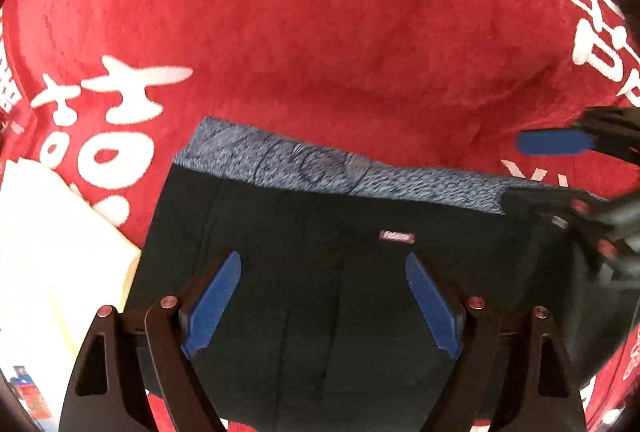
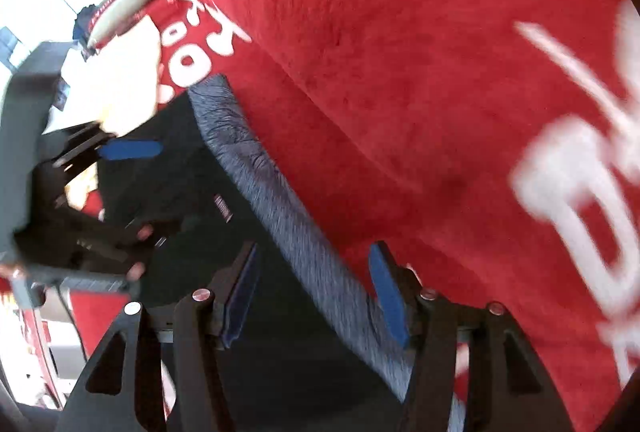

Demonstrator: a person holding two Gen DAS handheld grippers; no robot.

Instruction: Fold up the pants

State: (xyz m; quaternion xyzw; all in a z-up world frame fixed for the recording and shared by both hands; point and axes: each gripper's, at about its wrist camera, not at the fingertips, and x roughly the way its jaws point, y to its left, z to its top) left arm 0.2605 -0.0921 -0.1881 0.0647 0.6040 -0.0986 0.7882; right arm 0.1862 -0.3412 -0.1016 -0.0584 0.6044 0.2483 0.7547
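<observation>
Both wrist views look steeply down, close over the pants' waistband on red cloth.

The left gripper hangs with jaws wide over black pants (grey waistband uppermost) on a red cloth.

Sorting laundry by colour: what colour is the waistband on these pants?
Heathered blue-grey waistband on black pants; clearest in the left wrist view.

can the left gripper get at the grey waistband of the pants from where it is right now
Probably yes. The left gripper hangs open over the black pants, and the grey waistband lies just beyond its fingertips with nothing on it there. The right gripper is at the band's far end, off to the side.
</observation>
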